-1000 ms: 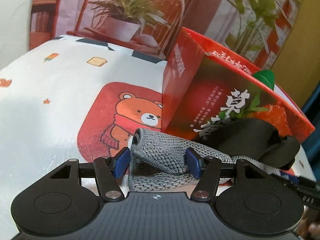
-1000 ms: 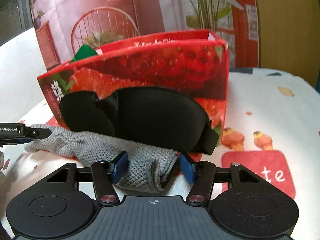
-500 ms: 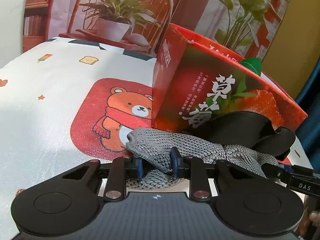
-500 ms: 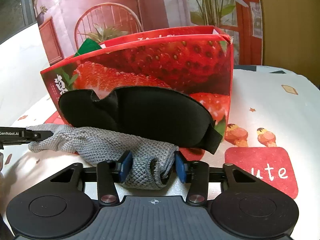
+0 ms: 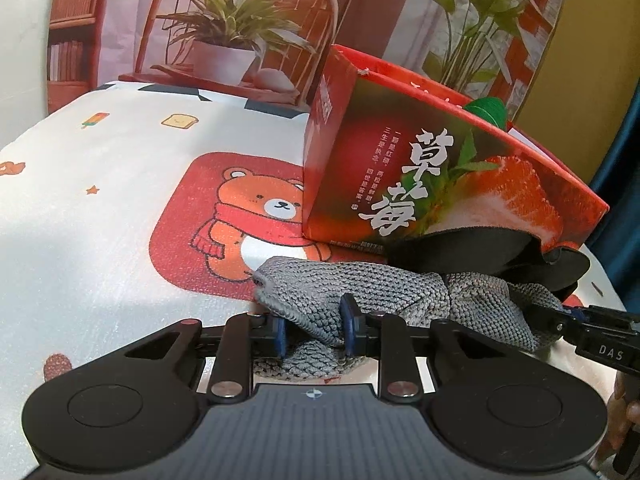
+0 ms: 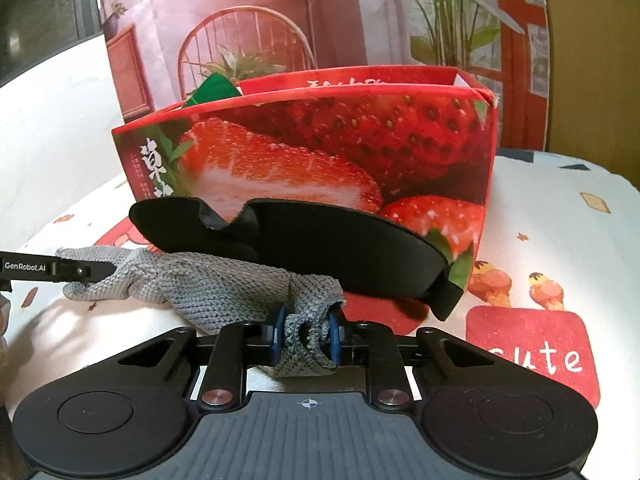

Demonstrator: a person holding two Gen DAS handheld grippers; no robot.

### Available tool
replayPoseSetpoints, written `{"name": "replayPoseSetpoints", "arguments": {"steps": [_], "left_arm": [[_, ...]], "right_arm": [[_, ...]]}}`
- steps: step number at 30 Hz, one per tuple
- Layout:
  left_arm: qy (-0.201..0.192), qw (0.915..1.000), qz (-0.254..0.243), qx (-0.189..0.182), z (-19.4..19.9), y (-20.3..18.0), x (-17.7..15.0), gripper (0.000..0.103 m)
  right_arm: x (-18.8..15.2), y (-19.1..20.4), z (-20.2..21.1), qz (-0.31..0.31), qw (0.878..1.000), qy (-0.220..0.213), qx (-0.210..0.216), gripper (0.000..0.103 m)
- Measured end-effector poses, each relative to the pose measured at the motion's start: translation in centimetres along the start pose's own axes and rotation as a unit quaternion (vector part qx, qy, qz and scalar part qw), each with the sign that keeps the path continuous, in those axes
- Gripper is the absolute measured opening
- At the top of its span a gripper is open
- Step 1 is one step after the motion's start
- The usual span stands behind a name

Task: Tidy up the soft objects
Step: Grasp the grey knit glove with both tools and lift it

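A grey knitted cloth [image 5: 380, 292] lies stretched on the tablecloth in front of a red strawberry box [image 5: 400, 160]. My left gripper [image 5: 314, 326] is shut on its left end, the knit bunched between the blue pads. In the right wrist view my right gripper [image 6: 306, 334] has its jaws closing on the other end of the grey cloth [image 6: 208, 284], the pads pressing the fold. A black eye mask [image 6: 320, 248] leans against the strawberry box [image 6: 320, 140], partly over the cloth. The left gripper's finger [image 6: 80, 270] shows at the far left.
A green soft item [image 6: 214, 88] pokes out of the box top. The printed tablecloth [image 5: 100, 220] with a bear picture covers the table. A backdrop with chair and plants hangs behind. The right gripper's finger [image 5: 560, 320] shows at the left view's right edge.
Both grippers went from wide around the grey cloth's ends to squeezed on them. The left closed first, the right kept narrowing. The cloth ends are now bunched and slightly lifted.
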State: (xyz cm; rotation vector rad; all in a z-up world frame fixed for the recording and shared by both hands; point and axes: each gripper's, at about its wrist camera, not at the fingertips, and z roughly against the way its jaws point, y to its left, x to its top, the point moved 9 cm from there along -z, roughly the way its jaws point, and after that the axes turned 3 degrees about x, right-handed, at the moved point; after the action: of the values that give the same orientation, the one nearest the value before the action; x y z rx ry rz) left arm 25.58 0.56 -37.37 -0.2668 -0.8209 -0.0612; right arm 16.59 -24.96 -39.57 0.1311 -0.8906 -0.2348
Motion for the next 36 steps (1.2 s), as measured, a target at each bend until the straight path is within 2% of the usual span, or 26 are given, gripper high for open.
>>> {"name": "replayPoseSetpoints", "arguments": {"steps": [16,21,23,30,36], "left_arm": [[0.0,1.0,-0.003,0.001,0.0,0.2,-0.1,0.027],[0.001,0.9992,-0.036,0.018,0.2,-0.6,-0.1,0.027],[0.002,0.9993,-0.034,0.016,0.7,-0.6,0.0,0.023],[-0.04,0.9987,-0.027,0.013,4.0,-0.6,1.3,0.02],[-0.09,0.995,-0.041,0.014,6.8,-1.5,2.5,0.02]], "right_arm": [[-0.1,0.4,0.1,0.012,1.0,-0.002,0.001,0.019],[-0.1,0.8,-0.3,0.032,0.999,0.004,-0.011,0.019],[-0.1,1.2,-0.3,0.04,0.999,0.005,-0.015,0.018],[-0.4,2.9,1.6,0.084,0.996,-0.009,-0.001,0.014],[0.9,4.1,4.4,0.092,0.994,-0.053,0.01,0.014]]}}
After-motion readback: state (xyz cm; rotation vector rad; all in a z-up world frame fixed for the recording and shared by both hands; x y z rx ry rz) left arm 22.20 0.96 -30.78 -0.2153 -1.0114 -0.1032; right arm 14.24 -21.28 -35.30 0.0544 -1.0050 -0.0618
